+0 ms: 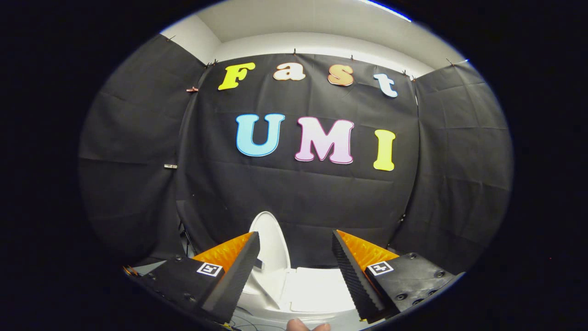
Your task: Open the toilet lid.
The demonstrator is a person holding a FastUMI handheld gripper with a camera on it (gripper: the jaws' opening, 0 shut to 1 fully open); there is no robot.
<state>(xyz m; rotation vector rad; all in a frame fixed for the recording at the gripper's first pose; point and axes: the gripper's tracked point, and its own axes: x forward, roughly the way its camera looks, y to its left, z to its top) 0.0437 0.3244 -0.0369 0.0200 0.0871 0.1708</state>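
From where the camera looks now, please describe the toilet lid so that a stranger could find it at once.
Start at the black cloth wall and look down to the white toilet at its foot. The toilet lid is the rounded white panel standing upright against the cloth, just beyond the open gripper, near its left-hand finger. Unlike the flat white top beside it, it stands on edge.

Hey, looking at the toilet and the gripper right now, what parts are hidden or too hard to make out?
- Toilet bowl, gripper view: its front and base are covered by the open gripper, whose fingers touch nothing.
- Raised toilet lid: the left finger hides its lower edge and hinge.
- Tank top: glare washes out its surface.
- Fingertip of a person's hand: cut off below the fingers.
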